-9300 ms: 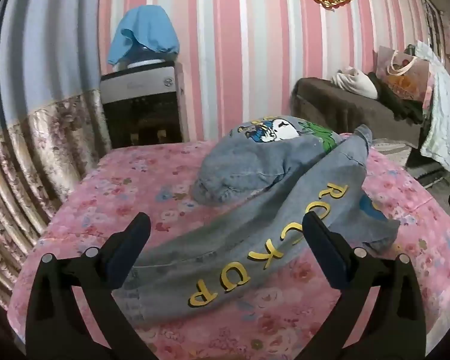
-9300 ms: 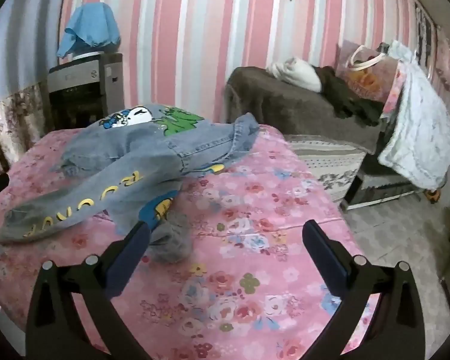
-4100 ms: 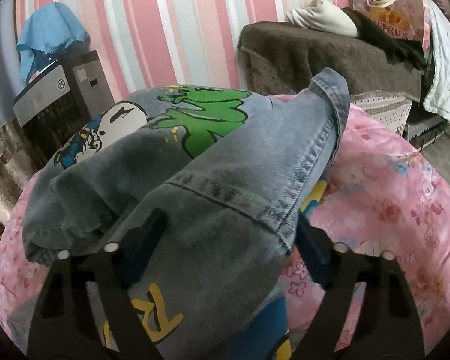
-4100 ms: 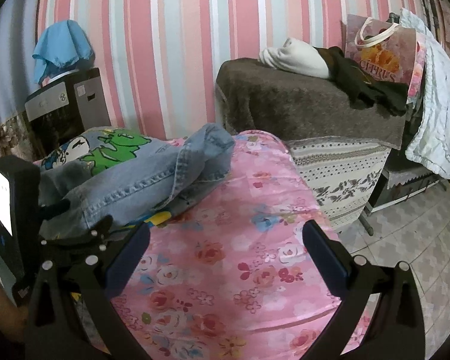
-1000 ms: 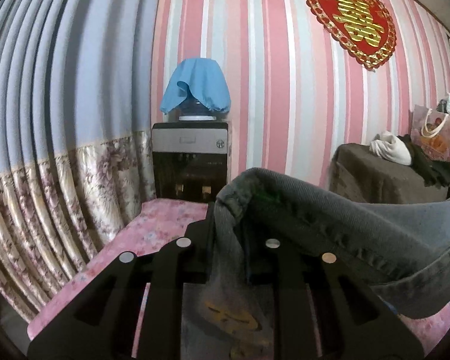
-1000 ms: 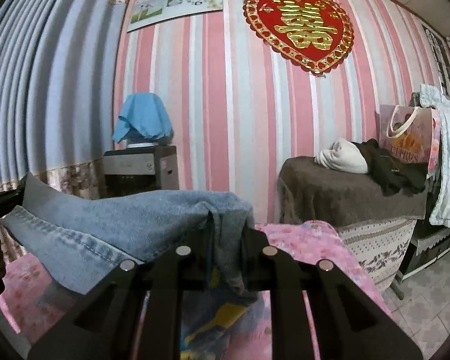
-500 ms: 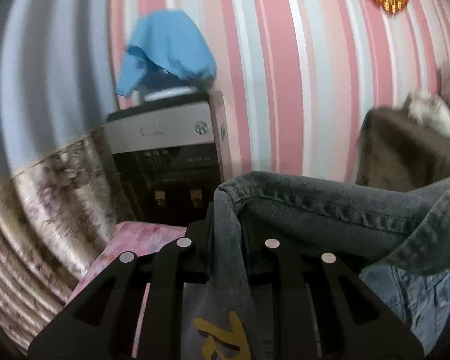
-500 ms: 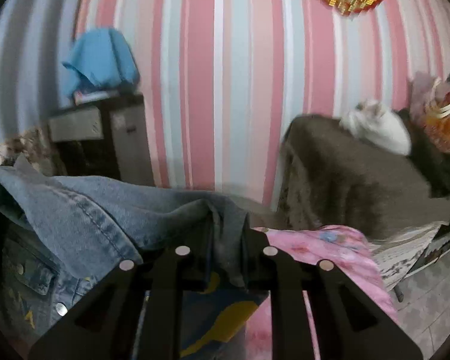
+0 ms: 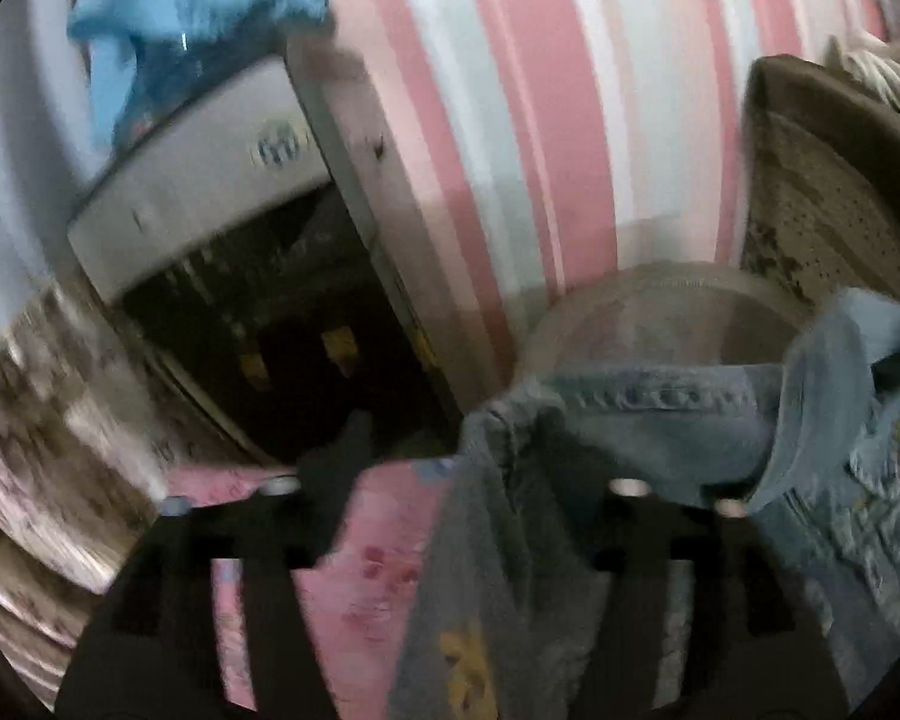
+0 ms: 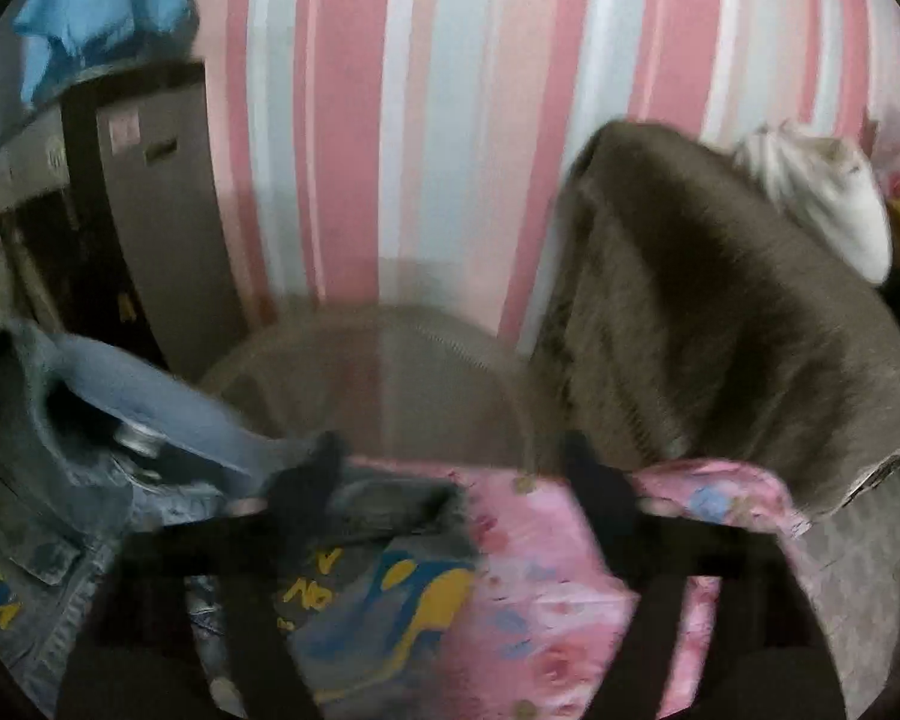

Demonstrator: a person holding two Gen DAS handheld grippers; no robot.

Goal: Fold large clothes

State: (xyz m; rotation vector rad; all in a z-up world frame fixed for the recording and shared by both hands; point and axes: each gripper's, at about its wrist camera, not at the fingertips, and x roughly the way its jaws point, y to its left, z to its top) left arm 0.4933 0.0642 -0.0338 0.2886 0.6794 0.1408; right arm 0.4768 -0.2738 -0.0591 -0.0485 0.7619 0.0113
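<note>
1. The left gripper (image 9: 450,468) has its jaws opening; a corner of the denim jacket (image 9: 660,420) hangs between them, pressed by neither pad.
2. The right gripper (image 10: 456,468) is opening too, with the jacket's edge lying by its left finger (image 10: 312,468) on the pink floral cover (image 10: 546,552).
3. The striped wall (image 10: 450,120) stands beyond both grippers.

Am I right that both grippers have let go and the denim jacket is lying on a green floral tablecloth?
Not quite: the tablecloth is pink floral, not green, as the right wrist view shows. The rest holds: the jaws of the left gripper and right gripper are opening, no pad presses on the denim jacket, and it lies on the cloth.
</note>
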